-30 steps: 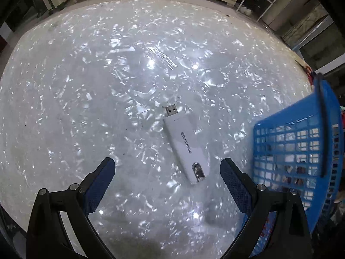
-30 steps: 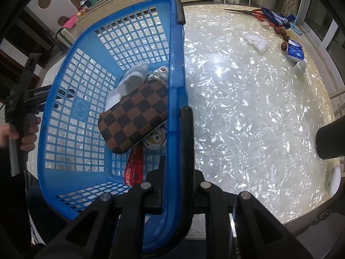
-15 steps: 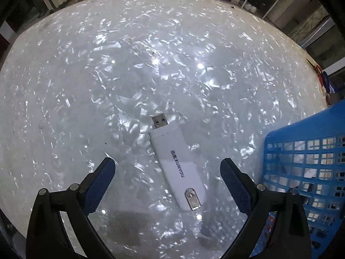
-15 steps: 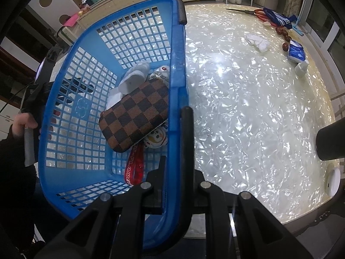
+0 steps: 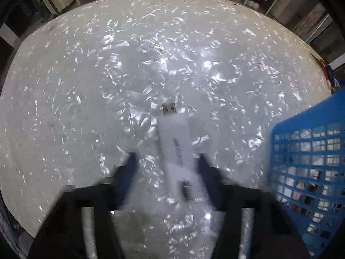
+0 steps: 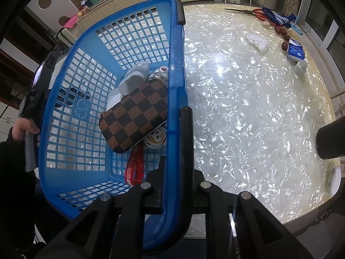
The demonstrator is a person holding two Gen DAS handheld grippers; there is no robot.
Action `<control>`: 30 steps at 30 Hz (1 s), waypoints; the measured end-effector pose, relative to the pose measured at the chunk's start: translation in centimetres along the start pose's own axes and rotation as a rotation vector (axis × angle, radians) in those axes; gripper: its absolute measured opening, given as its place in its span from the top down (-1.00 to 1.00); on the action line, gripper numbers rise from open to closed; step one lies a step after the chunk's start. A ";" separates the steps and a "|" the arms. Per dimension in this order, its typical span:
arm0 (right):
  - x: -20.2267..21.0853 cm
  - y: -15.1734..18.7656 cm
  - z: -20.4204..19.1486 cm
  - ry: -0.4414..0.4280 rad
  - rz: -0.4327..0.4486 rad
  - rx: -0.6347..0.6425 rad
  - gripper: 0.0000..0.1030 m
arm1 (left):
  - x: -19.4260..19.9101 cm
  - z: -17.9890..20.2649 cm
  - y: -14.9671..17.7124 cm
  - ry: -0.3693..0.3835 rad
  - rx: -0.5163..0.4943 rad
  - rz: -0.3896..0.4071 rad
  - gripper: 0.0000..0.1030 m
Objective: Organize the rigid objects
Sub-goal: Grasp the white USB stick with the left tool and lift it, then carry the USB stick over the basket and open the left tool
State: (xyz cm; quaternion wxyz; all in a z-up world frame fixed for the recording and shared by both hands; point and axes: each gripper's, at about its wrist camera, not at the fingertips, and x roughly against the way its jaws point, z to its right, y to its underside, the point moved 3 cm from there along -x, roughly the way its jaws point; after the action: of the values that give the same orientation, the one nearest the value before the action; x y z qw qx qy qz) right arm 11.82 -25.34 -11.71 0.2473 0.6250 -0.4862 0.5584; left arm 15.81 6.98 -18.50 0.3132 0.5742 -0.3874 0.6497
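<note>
A white USB stick (image 5: 175, 142) lies on the pearly table, its metal plug pointing away. My left gripper (image 5: 167, 168) is blurred by motion; its blue pads stand either side of the stick's near half with gaps still showing. My right gripper (image 6: 175, 151) is shut on the near rim of the blue basket (image 6: 175, 49). The basket (image 5: 306, 157) also shows at the right of the left wrist view. Inside it lie a brown checkered case (image 6: 134, 115), a white item (image 6: 133, 78), small toys and a red lanyard (image 6: 134, 169).
On the far right of the table are red scissors (image 6: 256, 11), a blue cloth (image 6: 278, 18), a white wad (image 6: 257, 41), dark beads, a blue packet (image 6: 295, 52) and a white disc (image 6: 333, 179). A dark cylinder (image 6: 331, 140) stands at the right edge.
My left gripper has moved forward over the USB stick and its fingers have narrowed around it. The right gripper and basket have stayed put.
</note>
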 end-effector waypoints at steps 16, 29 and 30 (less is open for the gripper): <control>0.0 0.0 -0.1 0.014 -0.003 -0.009 0.73 | 2.8 -1.5 2.7 0.130 -0.041 0.020 0.37; 0.4 0.2 -0.3 0.034 -0.009 -0.020 0.74 | 10.9 -3.1 3.9 0.158 -0.166 0.155 0.36; 0.5 0.2 -0.4 0.037 -0.010 -0.021 0.74 | 11.9 -3.2 4.2 0.159 -0.183 0.166 0.36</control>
State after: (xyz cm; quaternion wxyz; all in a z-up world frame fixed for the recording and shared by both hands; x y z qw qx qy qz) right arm 11.46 -25.27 -11.23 0.2654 0.6144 -0.4842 0.5636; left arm 8.96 7.18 -7.51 0.3391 0.4563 -0.4650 0.6787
